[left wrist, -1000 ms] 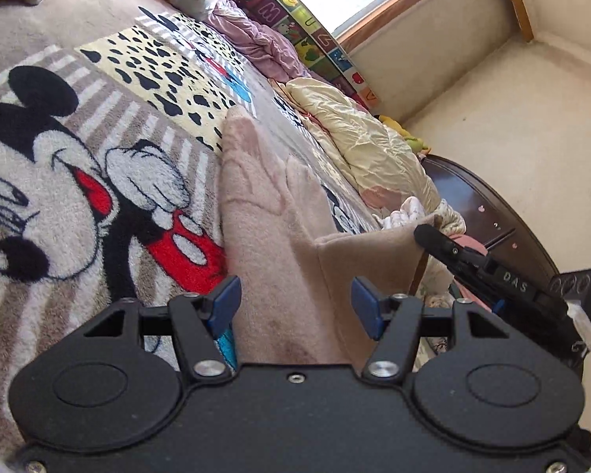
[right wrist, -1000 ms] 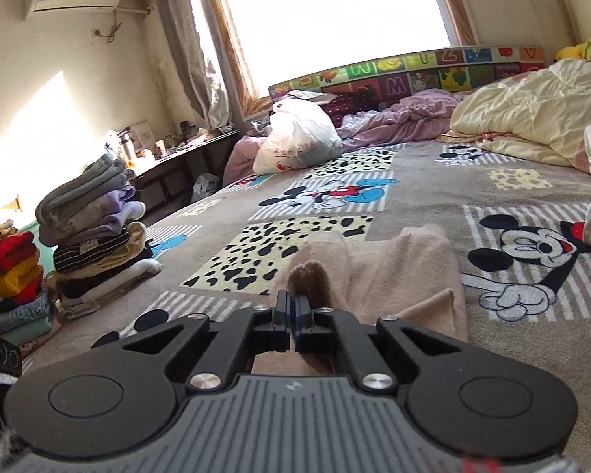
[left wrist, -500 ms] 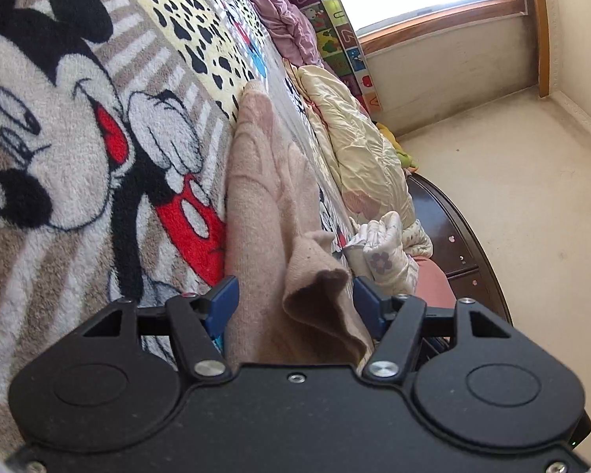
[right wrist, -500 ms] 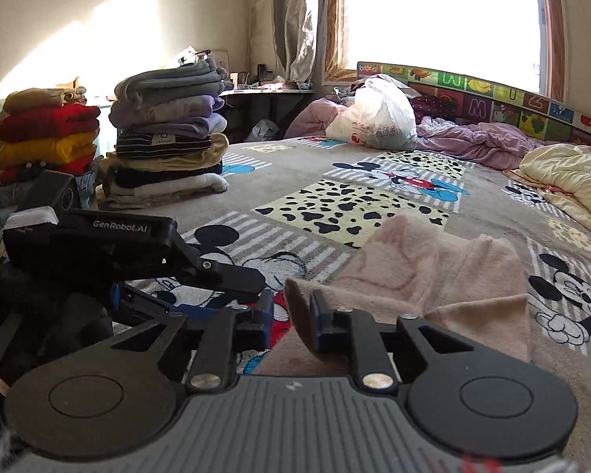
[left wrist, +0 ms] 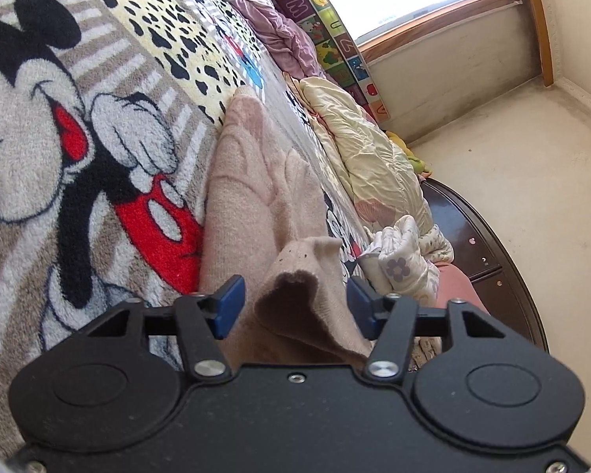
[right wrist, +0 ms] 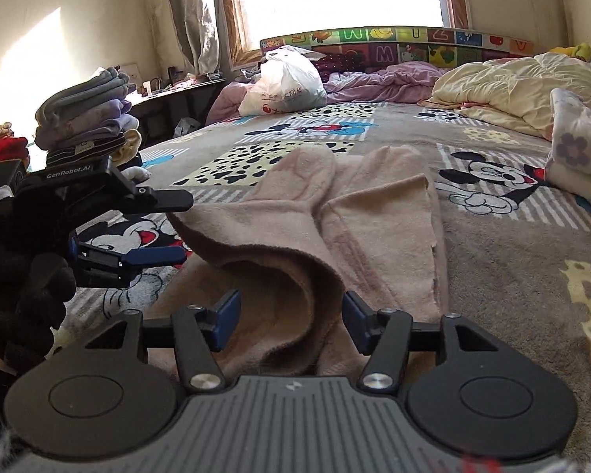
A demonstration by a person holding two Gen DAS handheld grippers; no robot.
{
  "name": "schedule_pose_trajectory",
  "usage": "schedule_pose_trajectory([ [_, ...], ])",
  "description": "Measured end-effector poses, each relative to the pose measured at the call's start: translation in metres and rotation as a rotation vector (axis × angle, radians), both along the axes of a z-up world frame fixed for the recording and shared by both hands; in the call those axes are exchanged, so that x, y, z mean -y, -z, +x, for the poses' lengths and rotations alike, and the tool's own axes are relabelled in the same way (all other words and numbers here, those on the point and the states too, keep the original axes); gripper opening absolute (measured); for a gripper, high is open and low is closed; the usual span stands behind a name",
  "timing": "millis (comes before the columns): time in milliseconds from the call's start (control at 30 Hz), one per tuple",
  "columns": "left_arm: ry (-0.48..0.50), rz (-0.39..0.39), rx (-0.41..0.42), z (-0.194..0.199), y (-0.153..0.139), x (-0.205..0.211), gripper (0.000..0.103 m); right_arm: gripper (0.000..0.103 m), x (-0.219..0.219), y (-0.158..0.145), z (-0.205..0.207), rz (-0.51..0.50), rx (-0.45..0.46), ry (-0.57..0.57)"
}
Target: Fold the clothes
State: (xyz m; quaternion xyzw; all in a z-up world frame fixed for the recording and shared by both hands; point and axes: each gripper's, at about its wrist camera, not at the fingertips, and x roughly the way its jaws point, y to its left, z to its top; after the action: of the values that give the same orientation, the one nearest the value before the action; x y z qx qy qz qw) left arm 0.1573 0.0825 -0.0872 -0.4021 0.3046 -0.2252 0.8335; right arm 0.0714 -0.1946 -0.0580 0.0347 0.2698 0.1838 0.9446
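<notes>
Right now both of my claws are spread and nothing is pinched. My right claw [right wrist: 291, 315] has just been opening, and a raised fold of the pink fleece garment [right wrist: 335, 216] stands loose between its pads without being pressed. My left claw [left wrist: 293, 307] also gapes, with a hollow hump of the same fleece rising between its blue pads. The garment lies on the bed, on the cartoon-mouse blanket [left wrist: 98, 138], stretching away from me toward twelve o'clock with two rounded ends at the far side.

As I see it, the first risk is that the hump slumps or rolls open, since fleece this thick springs back and nothing holds it down. Next, if I close on it as it stands, I may catch only the upper layer, and the lower one would drag and skew the fold. The blanket is deep-piled and sits right under the cloth, so a low bite could take blanket along with garment and pull the bedding up.

From my right claw, the left one sits close by at nine o'clock; reaching for the same edge could knock them together. A white flowered bundle [right wrist: 575, 149] lies at two o'clock, well apart, and should not matter.
</notes>
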Motion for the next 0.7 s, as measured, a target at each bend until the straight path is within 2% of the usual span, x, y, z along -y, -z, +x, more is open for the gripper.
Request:
schedule_pose_trajectory([
  [133,-0.002,0.127,0.050,0.017,-0.021,0.008,0.003,0.062,-0.009,0.002,0.001,-0.005,0.006,0.001],
  [200,0.007,0.181,0.061,0.034,-0.032,0.010,0.002,0.061,-0.016,0.003,-0.001,-0.052,0.018,0.001],
  [300,0.051,0.230,0.034,0.069,-0.036,0.011,0.002,0.061,-0.028,0.004,-0.005,-0.117,0.038,0.001],
  [400,0.094,0.318,0.015,0.099,-0.035,0.015,0.002,0.061,-0.042,0.004,-0.011,-0.155,0.066,-0.019],
  [600,0.172,0.383,0.001,0.131,-0.029,0.022,0.002,0.062,-0.075,0.003,-0.028,-0.281,0.173,-0.120],
  [700,0.192,0.390,-0.006,0.139,-0.027,0.025,0.002,0.062,-0.089,0.002,-0.033,-0.322,0.226,-0.171],
])
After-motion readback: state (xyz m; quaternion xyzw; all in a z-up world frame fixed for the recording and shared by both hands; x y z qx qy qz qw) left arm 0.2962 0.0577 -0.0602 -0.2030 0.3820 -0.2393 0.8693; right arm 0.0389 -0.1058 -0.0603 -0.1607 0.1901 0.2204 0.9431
